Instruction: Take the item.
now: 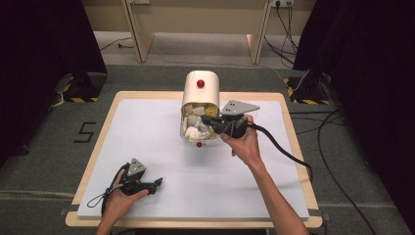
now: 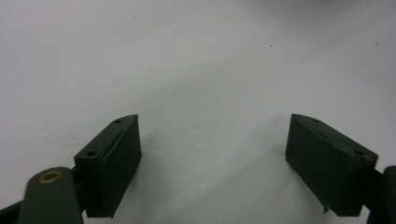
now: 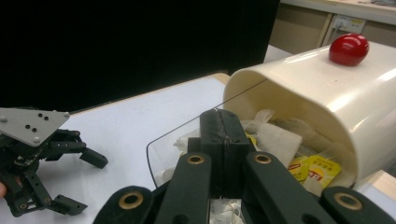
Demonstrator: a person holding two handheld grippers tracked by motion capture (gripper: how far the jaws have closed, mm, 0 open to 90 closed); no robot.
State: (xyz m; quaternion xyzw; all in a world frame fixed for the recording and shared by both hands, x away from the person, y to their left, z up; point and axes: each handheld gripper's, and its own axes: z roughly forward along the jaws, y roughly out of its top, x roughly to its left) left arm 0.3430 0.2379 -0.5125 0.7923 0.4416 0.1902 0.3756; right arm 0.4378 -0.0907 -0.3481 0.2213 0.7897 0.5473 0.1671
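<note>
Right hand-held gripper [image 3: 224, 122]: jaws pressed together at the mouth of the cream container [image 1: 199, 93], which lies on its side at the worktop [image 1: 147, 127] centre, tea bags [image 3: 315, 169] inside. Whether anything is pinched cannot be told. Left hand-held gripper [image 1: 157, 183]: jaws spread wide and empty, resting at the near left of the worktop.

Wood-edged table [image 1: 288, 117], white mat [image 1: 147, 132] on top; cream container [image 1: 200, 88] on mat.

Cream container [image 1: 200, 90], red knob [image 1: 200, 83]; yellow-red tea bag tags [image 3: 317, 169]; white tabletop [image 1: 147, 137]; black grippers [image 1: 142, 183]

High view overlooks the table [image 1: 147, 147]; gripper views sit close.
</note>
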